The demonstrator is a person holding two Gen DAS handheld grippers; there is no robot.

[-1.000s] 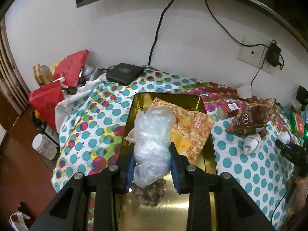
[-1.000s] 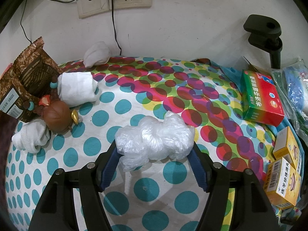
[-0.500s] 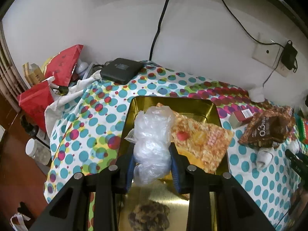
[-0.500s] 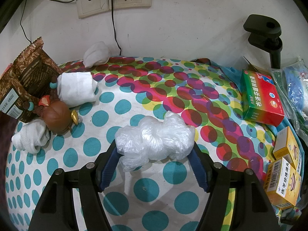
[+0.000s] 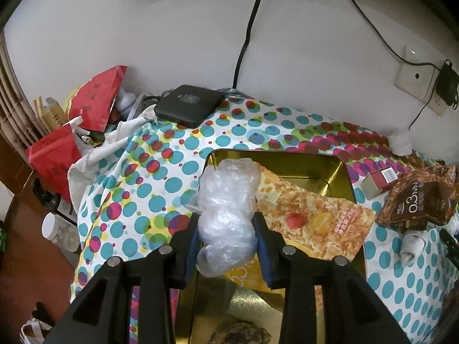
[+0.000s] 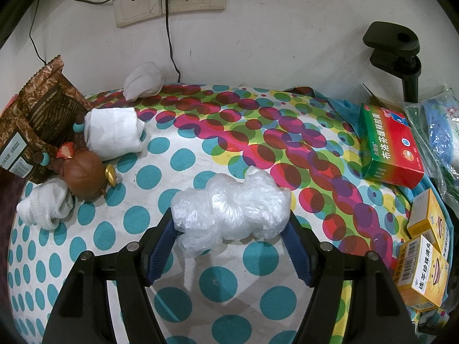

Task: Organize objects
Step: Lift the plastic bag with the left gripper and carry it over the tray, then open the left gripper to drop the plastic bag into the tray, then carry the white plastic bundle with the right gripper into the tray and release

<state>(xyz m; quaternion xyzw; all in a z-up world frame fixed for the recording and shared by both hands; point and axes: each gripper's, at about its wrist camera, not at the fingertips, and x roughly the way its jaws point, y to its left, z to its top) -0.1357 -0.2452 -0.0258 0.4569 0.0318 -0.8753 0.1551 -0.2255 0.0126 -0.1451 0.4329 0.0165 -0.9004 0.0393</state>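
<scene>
Plastic bag point(image 5: 226, 218) clamped in left gripper point(image 5: 226, 246) above gold tin point(image 5: 315, 169), cereal packet point(image 5: 312, 218) inside tin, right gripper point(image 6: 229, 246) pinched second crumpled bag point(image 6: 232, 209) over dotted cloth point(image 6: 183, 154)

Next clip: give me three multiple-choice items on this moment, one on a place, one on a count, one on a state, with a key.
1. Where does the cereal packet lie?
A. in the gold tin
B. on the floor
C. on the black box

2. How many yellow medicine boxes sit at the right?
A. none
B. two
C. five

3. What are the left tongs doing?
A. hanging open
B. gripping a spoon
C. gripping a clear plastic bag

Key: A, it rests across the tin's rim and floor; B, two are stacked by the green-red box; C, both pads press the bag.
</scene>
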